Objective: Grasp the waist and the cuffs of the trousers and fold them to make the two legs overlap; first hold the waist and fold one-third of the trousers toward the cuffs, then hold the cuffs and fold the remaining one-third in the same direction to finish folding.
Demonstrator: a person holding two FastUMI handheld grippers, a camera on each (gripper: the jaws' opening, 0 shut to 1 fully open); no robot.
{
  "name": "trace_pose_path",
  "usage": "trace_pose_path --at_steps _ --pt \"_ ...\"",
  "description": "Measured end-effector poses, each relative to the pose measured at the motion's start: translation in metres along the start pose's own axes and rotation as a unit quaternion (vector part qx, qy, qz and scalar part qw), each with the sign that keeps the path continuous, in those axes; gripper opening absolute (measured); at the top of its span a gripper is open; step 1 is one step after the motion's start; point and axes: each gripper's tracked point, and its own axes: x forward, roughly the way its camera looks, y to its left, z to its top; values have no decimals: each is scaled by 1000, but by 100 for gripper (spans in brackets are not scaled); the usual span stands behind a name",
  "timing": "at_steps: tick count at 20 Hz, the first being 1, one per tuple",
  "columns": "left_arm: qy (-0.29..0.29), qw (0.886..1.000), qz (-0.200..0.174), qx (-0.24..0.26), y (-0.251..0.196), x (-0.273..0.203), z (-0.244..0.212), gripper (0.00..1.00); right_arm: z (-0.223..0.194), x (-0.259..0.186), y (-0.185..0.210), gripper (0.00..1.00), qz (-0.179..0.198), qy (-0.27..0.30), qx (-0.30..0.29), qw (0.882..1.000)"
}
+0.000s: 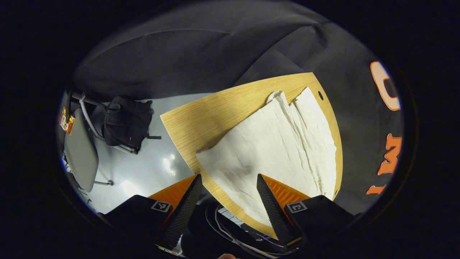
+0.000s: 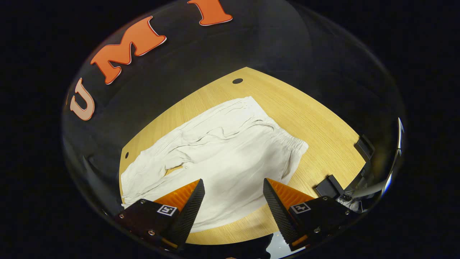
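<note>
Trousers (image 1: 273, 144) lie flat and spread on the wooden surface (image 1: 201, 118) in the left gripper view, w/ the left gripper (image 1: 228, 190) hanging above the near edge, fingers wide apart and holding nothing. Looks like the first step hasn't begun: legs aren't overlapped yet imo. To do it well I'd come down on a corner hem and pinch both cloth layers, not just the top one. Left of the surface is open floor w/ a chair (image 1: 81, 151) and a dark bag (image 1: 127, 122), so plenty of swing room that side.

Right gripper view: trousers (image 2: 230, 154) w/ the gathered waist (image 2: 291, 144) toward the right, legs running off left to the surface (image 2: 323, 126) edge. Right gripper (image 2: 233, 194) hovers over the cloth, fingers apart, empty. Bare wood beyond the waist gives room to drag; a dark clamp-like fixture (image 2: 329, 187) sits at the near right edge, so I'd steer clear of it.
</note>
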Motion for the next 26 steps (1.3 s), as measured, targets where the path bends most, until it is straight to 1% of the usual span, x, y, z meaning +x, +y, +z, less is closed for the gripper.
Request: trace_pose_path --at_steps 4,5,8,11,12,14,16,17,18,19,20,21,24,26 --pt "-6 999 -20 -34 11 1 18 100 -4 -5 1 98 1 -2 3 1000" --pt "3 999 -28 -44 10 -1 18 100 -5 -5 1 98 0 -1 2 1000" --pt "10 998 -45 -51 10 -4 23 100 -7 -7 2 98 0 -2 -1 1000" --pt "3 996 -68 -62 3 -9 33 100 -8 -8 4 99 1 -4 2 1000" --pt "7 996 -65 -67 5 -8 36 99 -8 -8 5 98 1 -4 3 1000" --pt "12 995 -64 -70 10 -7 40 99 -6 -9 7 99 3 -7 5 1000" --pt "23 994 -80 -66 9 -8 41 98 -6 -8 7 99 7 -9 9 1000" --pt "29 993 -95 -69 4 -10 40 99 -7 -8 7 99 6 -6 12 1000" --pt "24 993 -100 -66 3 -10 47 98 -9 -7 8 99 8 -2 14 1000" --pt "18 994 -90 -61 9 -8 52 98 -9 -7 8 98 8 -2 15 1000" --pt "24 994 -92 -58 9 -7 52 100 -8 -7 8 98 9 -3 16 1000" --pt "27 993 -96 -57 4 -6 51 96 -7 -7 8 98 9 -5 17 1000" --pt "38 989 -127 -59 -15 3 45 94 -9 -7 8 98 10 -6 20 1000" --pt "45 987 -144 -53 -26 7 45 90 -9 -7 8 99 9 -5 23 1000"
